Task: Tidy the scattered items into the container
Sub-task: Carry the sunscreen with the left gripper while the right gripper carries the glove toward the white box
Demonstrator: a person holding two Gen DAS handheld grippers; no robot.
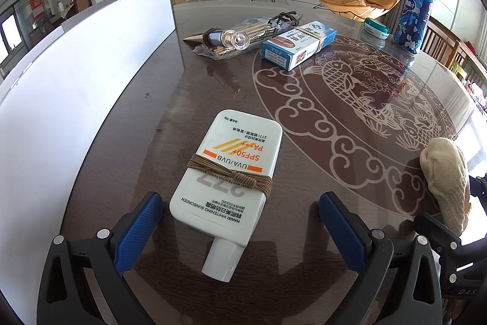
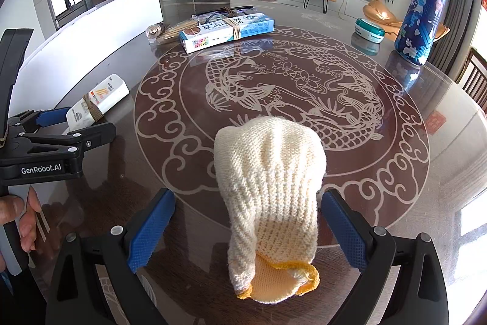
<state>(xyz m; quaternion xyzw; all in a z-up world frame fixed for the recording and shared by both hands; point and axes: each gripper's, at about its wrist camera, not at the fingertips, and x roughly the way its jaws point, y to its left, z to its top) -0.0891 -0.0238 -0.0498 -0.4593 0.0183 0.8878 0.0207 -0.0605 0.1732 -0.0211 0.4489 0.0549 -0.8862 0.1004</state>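
A white sunscreen bottle (image 1: 226,177) tied with brown cord lies flat on the table, cap towards me, between the open fingers of my left gripper (image 1: 240,226). It also shows in the right wrist view (image 2: 97,102). A cream knitted glove (image 2: 271,191) with a yellow cuff lies between the open fingers of my right gripper (image 2: 246,226), and shows in the left wrist view (image 1: 446,178). The white container (image 1: 76,99) stands along the left; only its wall shows, and it also appears in the right wrist view (image 2: 91,32).
Farther back lie a blue-white box (image 1: 299,44) bound with cord, a plastic bag of sticks with a glass piece (image 1: 240,34), a teal-lidded jar (image 1: 376,28) and a tall blue bottle (image 1: 417,11). The round glass-topped table (image 2: 395,172) has a carp pattern.
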